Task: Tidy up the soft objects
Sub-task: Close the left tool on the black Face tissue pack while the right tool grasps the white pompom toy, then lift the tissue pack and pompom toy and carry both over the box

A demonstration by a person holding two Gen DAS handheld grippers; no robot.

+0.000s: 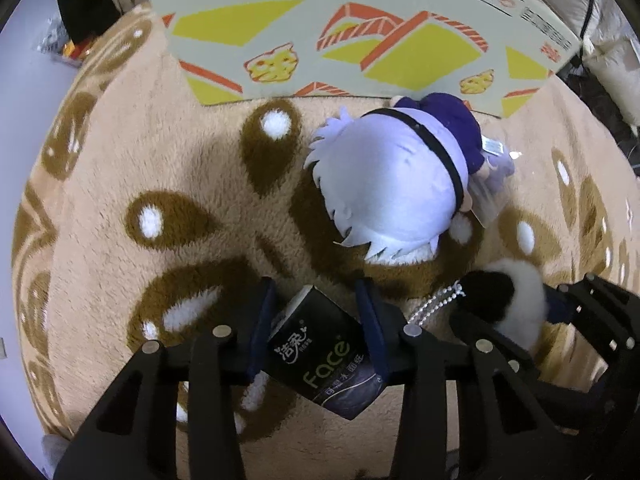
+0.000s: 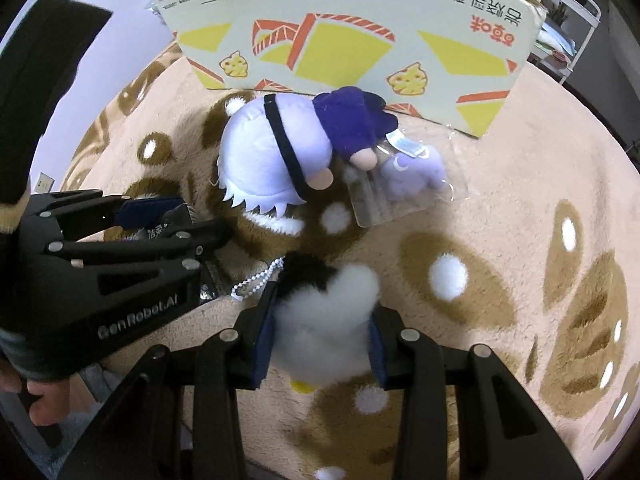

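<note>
- Two grippers pointing down over a tan plush rug [image 1: 120,152] patterned with brown ovals and white spots.
- Left gripper [image 1: 320,320] is clamped on a dark tissue pack [image 1: 320,352], black wrapper with green "Face" lettering, tilted between the blue pads.
- Right gripper [image 2: 320,332] squeezes a fluffy white plush [image 2: 328,320] with a black tuft on top, a bit of yellow at its lower end and a silver ball chain [image 2: 256,280] trailing off to the side.
- On the rug just beyond both lies a bigger doll [image 2: 276,152]: pale lavender-white hair with jagged fringe, black band across the head, deep purple outfit, small pink hands.
- Beside the doll, a clear packet [image 2: 400,176] holding a small lilac plush, touching its arm.
- Behind everything stands a cardboard box [image 2: 360,40] printed in yellow and orange, the doll close against its base.
</note>
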